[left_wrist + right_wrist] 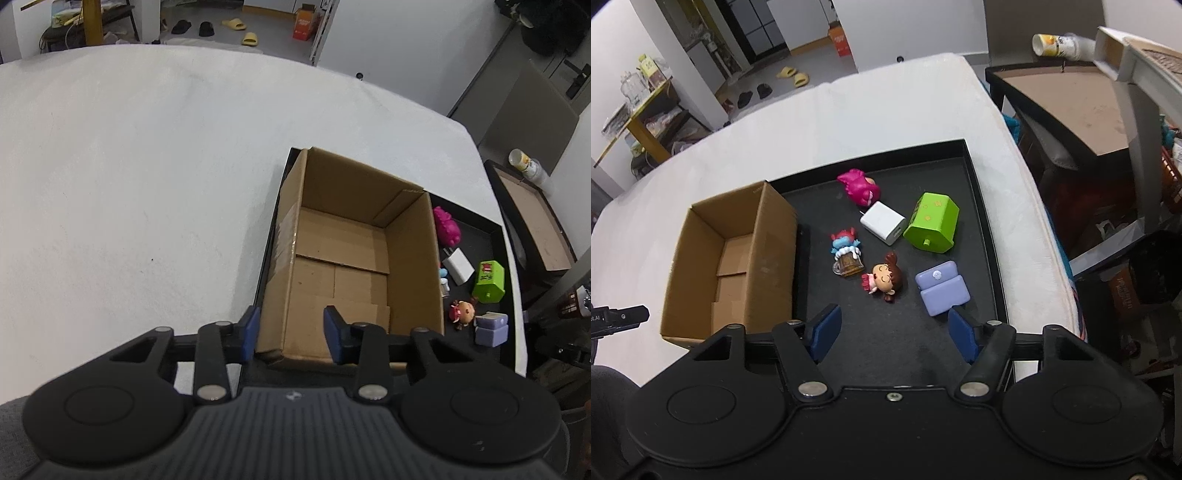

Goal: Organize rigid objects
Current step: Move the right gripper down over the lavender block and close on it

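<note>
An empty open cardboard box (347,258) (738,254) stands at the left end of a black tray (982,206) (491,236). On the tray lie a magenta toy (858,186), a white charger (882,223), a green house-shaped toy (932,223), a blue-and-red figure with a mug (846,251), a brown-haired doll (884,280) and a lilac sofa toy (942,288). My left gripper (291,334) is open, its fingers straddling the box's near left corner wall. My right gripper (894,334) is open and empty above the tray's near part, the doll and sofa just ahead.
The tray sits on a white table (129,184). A dark side table with a brown top (1067,103) and stacked paper cups (1060,44) stands to the right. Floor clutter lies beyond the right table edge (1052,236).
</note>
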{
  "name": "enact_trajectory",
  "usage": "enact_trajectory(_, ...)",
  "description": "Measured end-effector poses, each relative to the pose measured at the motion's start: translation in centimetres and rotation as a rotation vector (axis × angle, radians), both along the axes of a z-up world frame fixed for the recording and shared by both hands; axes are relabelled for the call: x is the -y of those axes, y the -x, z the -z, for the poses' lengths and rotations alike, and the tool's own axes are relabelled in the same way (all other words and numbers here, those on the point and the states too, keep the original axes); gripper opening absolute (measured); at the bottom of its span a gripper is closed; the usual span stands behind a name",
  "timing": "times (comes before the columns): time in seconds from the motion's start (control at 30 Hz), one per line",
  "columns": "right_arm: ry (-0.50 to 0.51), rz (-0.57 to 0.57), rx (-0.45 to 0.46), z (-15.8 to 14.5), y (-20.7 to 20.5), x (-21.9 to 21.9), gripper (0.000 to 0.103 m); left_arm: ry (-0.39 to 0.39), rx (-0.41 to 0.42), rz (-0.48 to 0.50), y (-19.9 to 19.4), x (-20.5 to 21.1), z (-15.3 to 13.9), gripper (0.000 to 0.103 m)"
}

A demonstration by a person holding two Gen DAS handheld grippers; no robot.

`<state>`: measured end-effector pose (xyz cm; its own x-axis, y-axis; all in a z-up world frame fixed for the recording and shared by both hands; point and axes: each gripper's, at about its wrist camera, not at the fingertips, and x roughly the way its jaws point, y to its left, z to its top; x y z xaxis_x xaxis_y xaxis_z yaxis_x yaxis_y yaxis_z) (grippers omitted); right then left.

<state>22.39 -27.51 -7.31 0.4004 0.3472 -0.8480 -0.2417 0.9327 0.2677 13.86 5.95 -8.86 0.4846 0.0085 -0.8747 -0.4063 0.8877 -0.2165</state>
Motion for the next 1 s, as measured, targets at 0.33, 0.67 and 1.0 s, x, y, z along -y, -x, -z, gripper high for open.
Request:
enact_trajectory(0.33, 0.039, -0.037, -0.063, 3.1, -3.2, 0.0, 0.058, 0.007, -0.044, -0.029, -1.6, -0.4, 2.2, 0.018)
enact_trajectory(0.67, 0.106, -0.097, -0.073, 5.1, -5.3, -1.0, 0.058, 0.02, -0.07, -0.061, -2.2, -0.9, 3.2, 0.014)
enact_trajectory(1.0, 0.162, -0.119, -0.092, 7.4, -6.7, -2.1, 0.059, 0.014, -0.065, -0.07, -2.3, -0.9, 3.1, 0.009)
